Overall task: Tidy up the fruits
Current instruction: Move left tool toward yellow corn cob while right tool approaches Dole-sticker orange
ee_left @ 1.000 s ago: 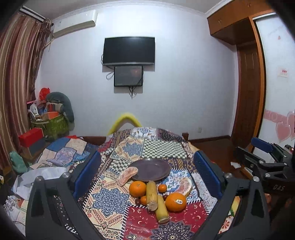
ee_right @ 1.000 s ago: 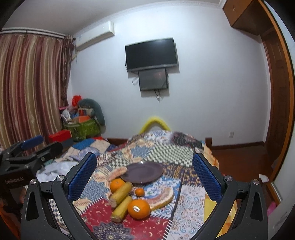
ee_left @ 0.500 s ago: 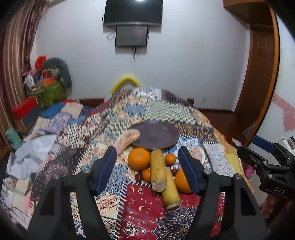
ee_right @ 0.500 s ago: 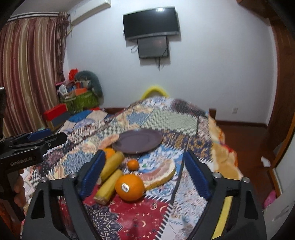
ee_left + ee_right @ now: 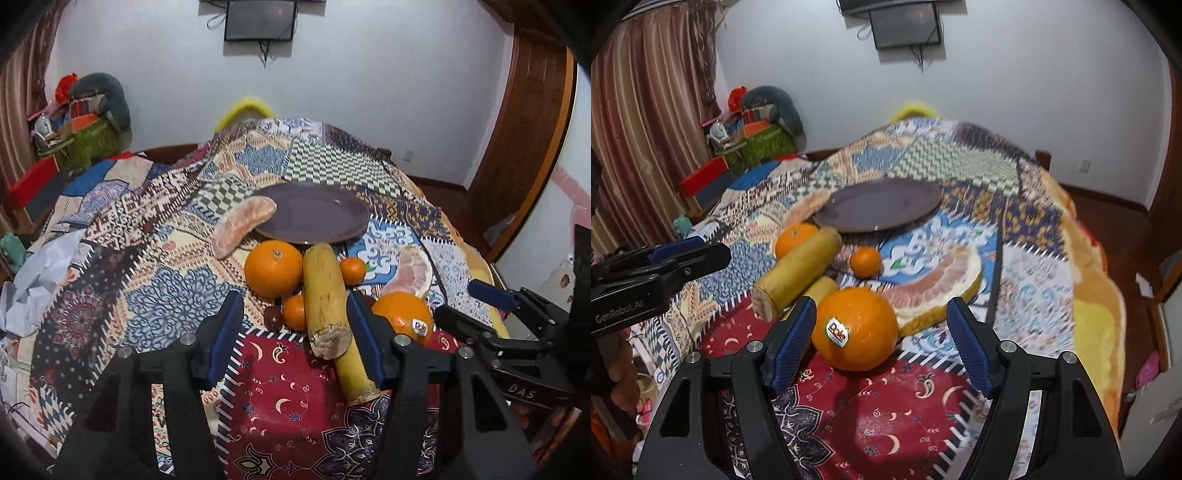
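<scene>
Both grippers have dropped toward the fruit. Our left gripper (image 5: 295,325), fingers closing but not touching, straddles a yellow stalk (image 5: 325,295); our right gripper (image 5: 882,339), likewise closing, straddles the labelled orange (image 5: 855,328). Risk: a finger nudges the round orange and it rolls off the quilt (image 5: 1034,266). Behind the fruit, the plate (image 5: 882,210) holds nothing.

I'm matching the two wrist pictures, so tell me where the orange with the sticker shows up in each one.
Left wrist view: the stickered orange sits right of centre, partly hidden behind the left gripper's right finger, beside the yellow stalk pieces.
Right wrist view: the stickered orange is low and central, between the closing fingers of the right gripper, not yet pressed.
Shared landmark: the dark plate lies beyond the fruit in both.
</scene>
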`<state>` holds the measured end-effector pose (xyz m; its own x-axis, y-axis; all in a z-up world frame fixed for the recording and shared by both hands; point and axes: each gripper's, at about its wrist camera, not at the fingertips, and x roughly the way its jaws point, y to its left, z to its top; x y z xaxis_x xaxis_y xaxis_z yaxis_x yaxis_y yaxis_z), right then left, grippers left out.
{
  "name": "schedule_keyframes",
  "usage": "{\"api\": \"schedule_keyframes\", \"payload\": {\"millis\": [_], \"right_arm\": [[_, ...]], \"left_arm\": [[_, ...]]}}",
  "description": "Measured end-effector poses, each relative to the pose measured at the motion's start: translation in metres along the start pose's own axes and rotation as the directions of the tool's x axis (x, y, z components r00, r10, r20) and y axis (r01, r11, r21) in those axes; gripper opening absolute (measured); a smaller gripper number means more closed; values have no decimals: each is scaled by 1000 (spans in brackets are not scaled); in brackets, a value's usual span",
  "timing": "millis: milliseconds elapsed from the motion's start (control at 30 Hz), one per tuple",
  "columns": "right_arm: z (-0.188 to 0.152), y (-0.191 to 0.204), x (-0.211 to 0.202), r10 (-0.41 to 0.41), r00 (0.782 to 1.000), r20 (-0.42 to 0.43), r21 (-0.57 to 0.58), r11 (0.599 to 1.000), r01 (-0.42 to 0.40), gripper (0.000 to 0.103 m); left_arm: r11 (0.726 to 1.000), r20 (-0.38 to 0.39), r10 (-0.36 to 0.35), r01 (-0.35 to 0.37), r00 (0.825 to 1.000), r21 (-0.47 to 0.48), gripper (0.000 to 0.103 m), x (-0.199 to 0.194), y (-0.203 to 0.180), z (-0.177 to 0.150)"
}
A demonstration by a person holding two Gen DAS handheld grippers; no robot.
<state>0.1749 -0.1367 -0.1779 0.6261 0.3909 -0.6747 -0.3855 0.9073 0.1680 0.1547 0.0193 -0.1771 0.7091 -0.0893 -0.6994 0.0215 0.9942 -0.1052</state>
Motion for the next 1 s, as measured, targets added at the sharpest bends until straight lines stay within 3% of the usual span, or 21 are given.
{"api": "schedule_keyframes", "payload": {"millis": [567,1000], "right_arm": [[-11,8,49,75,986,-150,-10,997,-77,70],[-7,0,36,81,991,-110,16,997,-80,65]], "left_arm": [[999,-78,-37,38,996,8,58,29,-1,-4],[998,-117,-38,44,992,49,58,50,-11,7]]}}
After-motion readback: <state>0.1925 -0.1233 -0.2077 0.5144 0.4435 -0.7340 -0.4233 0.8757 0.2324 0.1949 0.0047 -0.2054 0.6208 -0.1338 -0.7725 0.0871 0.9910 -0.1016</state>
